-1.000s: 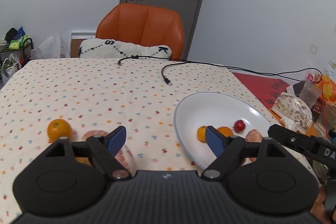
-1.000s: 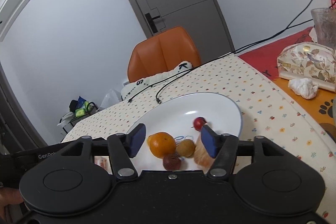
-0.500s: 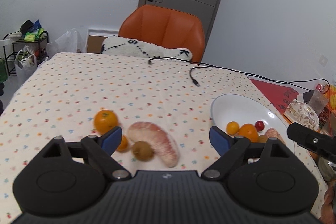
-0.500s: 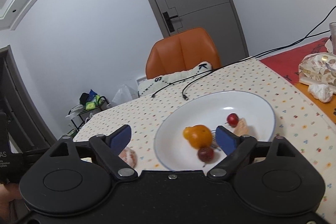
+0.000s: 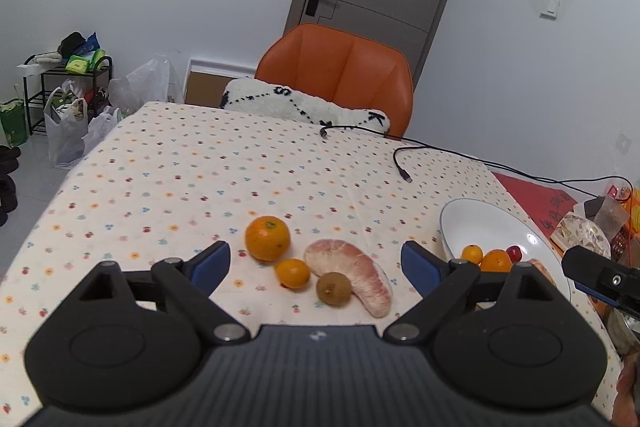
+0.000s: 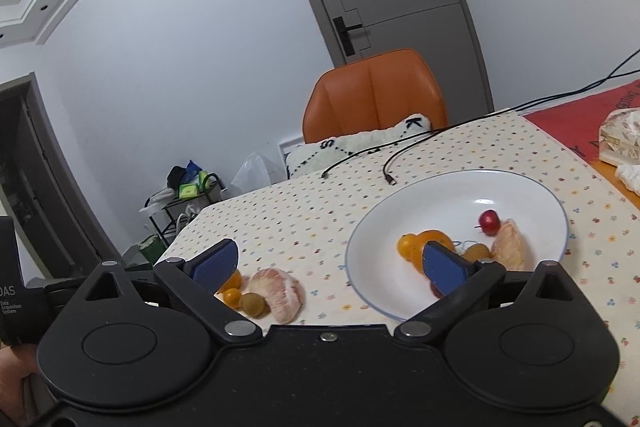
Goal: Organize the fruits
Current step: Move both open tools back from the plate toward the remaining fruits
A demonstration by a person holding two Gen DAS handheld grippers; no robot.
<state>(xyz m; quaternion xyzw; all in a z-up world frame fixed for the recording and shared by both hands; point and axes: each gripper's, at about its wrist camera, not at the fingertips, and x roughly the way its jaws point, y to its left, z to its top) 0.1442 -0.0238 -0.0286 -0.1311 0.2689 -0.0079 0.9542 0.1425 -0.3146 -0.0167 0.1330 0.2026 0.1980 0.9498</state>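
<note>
Left gripper (image 5: 316, 261) spread wide, empty, hovering over loose fruit on the dotted tablecloth (image 5: 200, 179): large orange (image 5: 267, 238), small orange (image 5: 293, 273) touching it, kiwi (image 5: 334, 289) against peeled pomelo segment (image 5: 352, 275). Right gripper (image 6: 330, 265) also wide apart, holding nothing, above the left rim of the white plate (image 6: 520, 187). In plate: small orange fruits (image 6: 420, 243), red cherry-like fruit (image 6: 489, 222), pomelo piece (image 6: 509, 245), brownish fruit partly hidden behind blue pad. Black cable (image 5: 404, 163) beyond.
</note>
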